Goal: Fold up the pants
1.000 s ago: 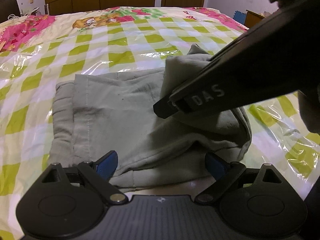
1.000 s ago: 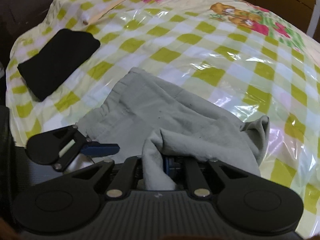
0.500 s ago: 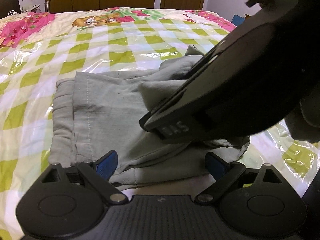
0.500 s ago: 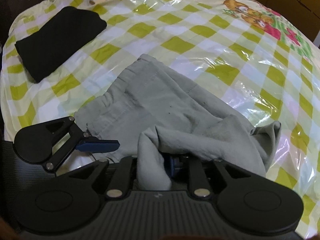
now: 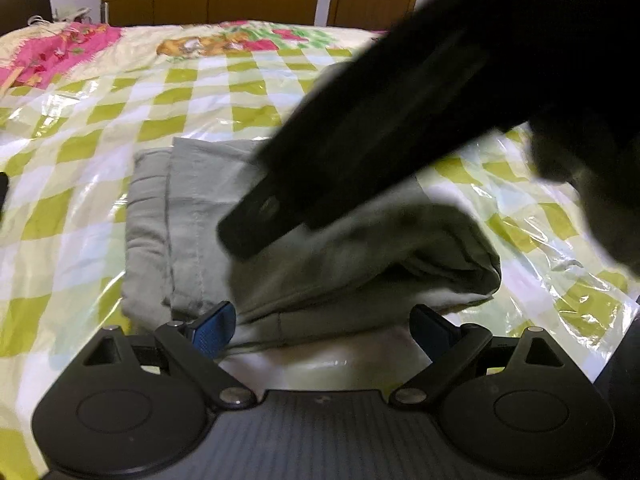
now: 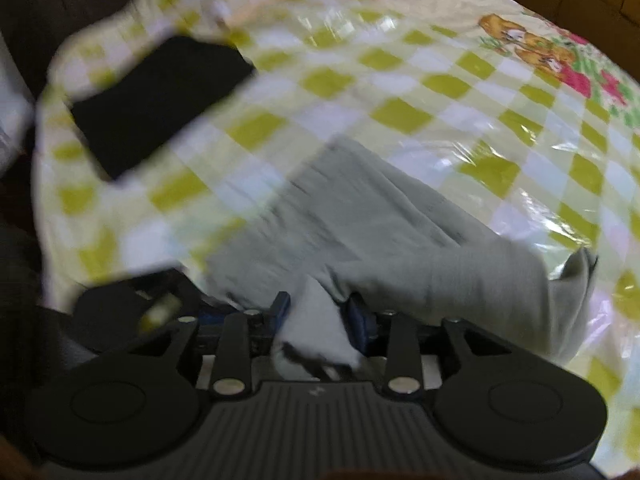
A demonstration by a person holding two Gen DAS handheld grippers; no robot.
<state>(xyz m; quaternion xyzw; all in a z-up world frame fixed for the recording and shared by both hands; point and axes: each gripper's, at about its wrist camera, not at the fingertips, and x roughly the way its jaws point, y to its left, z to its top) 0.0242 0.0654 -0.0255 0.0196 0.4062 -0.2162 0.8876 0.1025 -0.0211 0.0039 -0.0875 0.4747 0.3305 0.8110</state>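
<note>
I am looking down my left gripper (image 5: pixel 322 326) at the grey pants (image 5: pixel 192 216), which are lying partly folded on the bed (image 5: pixel 80 128), close to its near edge. The left gripper's blue pads (image 5: pixel 212 326) are standing wide apart with nothing between them, and they are resting just at the near edge of the fabric. Across this view the right gripper (image 5: pixel 256 232) is reaching in from the upper right as a dark, blurred bar, its tip sitting over the middle of the pants where a fold of cloth is bunching up beneath it.

From the right wrist view, the right gripper (image 6: pixel 320 312) is pinching a pale fold of the pants (image 6: pixel 360 216) between its blue pads (image 6: pixel 282 306) — the cloth is filling the narrow gap between them and trailing back over the gripper's body. The rest of the garment is spreading away from the gripper toward the far right, with one thick roll lying along its right side. The picture is smeared, so finer detail of the fabric is hard to read.

The bed is wearing a yellow-green and white checked cover with a glossy plastic sheet (image 6: pixel 500 148) over it. A flat black cloth (image 6: pixel 160 100) is lying well apart from the pants — near the bed's corner. The left gripper (image 6: pixel 132 304) is showing as a dark shape at the lower left, just beside the pants.
</note>
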